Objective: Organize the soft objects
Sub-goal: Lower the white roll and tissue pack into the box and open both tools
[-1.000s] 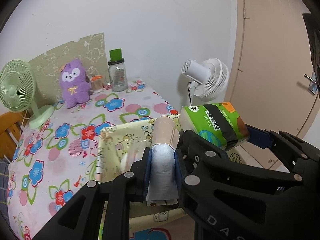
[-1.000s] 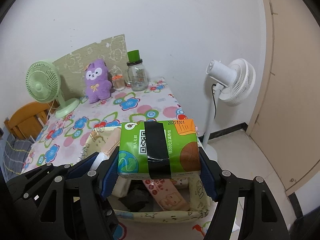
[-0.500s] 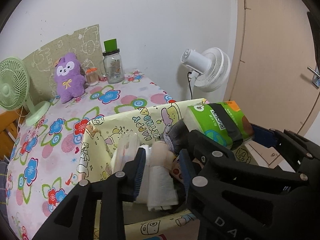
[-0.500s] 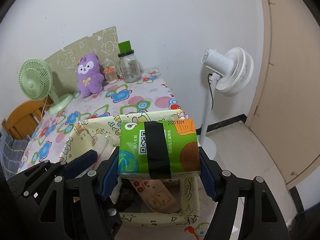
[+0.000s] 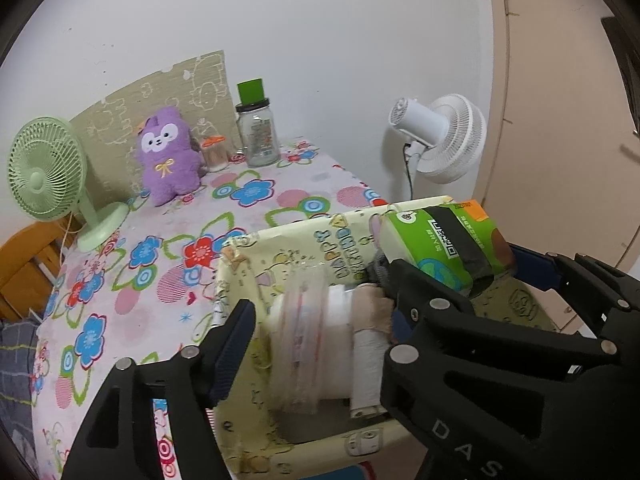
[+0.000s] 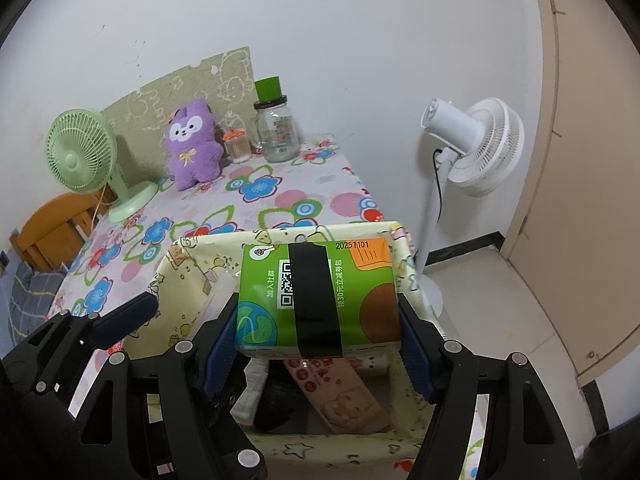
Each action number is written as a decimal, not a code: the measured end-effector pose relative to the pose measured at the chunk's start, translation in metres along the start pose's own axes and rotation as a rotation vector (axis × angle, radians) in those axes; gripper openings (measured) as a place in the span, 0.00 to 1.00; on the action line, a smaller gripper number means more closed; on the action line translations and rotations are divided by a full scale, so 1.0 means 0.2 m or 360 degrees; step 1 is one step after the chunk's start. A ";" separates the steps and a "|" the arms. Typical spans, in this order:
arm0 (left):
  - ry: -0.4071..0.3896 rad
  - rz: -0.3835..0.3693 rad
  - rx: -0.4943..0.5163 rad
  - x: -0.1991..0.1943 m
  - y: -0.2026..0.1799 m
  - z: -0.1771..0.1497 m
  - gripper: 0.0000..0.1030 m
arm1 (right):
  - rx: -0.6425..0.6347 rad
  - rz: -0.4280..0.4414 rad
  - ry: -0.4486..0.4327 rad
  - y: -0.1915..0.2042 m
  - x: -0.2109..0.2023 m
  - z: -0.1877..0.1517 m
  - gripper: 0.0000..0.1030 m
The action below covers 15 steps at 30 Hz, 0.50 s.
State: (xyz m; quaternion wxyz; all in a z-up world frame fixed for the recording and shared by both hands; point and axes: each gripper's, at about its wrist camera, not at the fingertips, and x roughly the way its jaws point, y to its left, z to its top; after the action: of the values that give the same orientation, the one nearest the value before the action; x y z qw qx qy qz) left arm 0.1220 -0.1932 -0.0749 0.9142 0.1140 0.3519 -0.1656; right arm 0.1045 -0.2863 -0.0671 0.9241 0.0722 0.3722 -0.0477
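My right gripper (image 6: 318, 346) is shut on a green tissue pack (image 6: 316, 298) with a black tape band, held above the yellow cartoon-print fabric bin (image 6: 188, 256). The pack also shows in the left wrist view (image 5: 444, 244). My left gripper (image 5: 320, 340) is open over the same bin (image 5: 304, 244). A white rolled cloth with a beige end (image 5: 366, 344) lies in the bin between its fingers, beside a blurred white bundle (image 5: 304, 332). A beige printed cloth (image 6: 340, 396) and dark items lie on the bin's floor.
The bin sits at the near edge of a table with a floral cloth (image 6: 264, 196). At the back stand a purple plush (image 6: 192, 148), a green desk fan (image 6: 80, 156), a glass jar with a green lid (image 6: 276, 128) and a small orange-capped holder (image 6: 236, 146). A white standing fan (image 6: 472, 148) is right, by a door (image 6: 592, 160).
My left gripper lowered into the bin, opened and let go of the rolled cloth, which now lies in the bin. My right gripper kept its hold on the tissue pack above the bin.
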 end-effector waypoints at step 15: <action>0.0001 0.0034 -0.0024 -0.03 0.12 -0.07 0.91 | 0.0031 -0.0001 0.0048 0.11 0.04 -0.03 0.88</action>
State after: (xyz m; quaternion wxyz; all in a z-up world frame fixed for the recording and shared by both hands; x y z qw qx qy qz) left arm 0.1196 -0.1648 -0.0781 0.9166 0.1111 0.3522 -0.1532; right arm 0.1084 -0.2634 -0.0750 0.9176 0.0816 0.3857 -0.0506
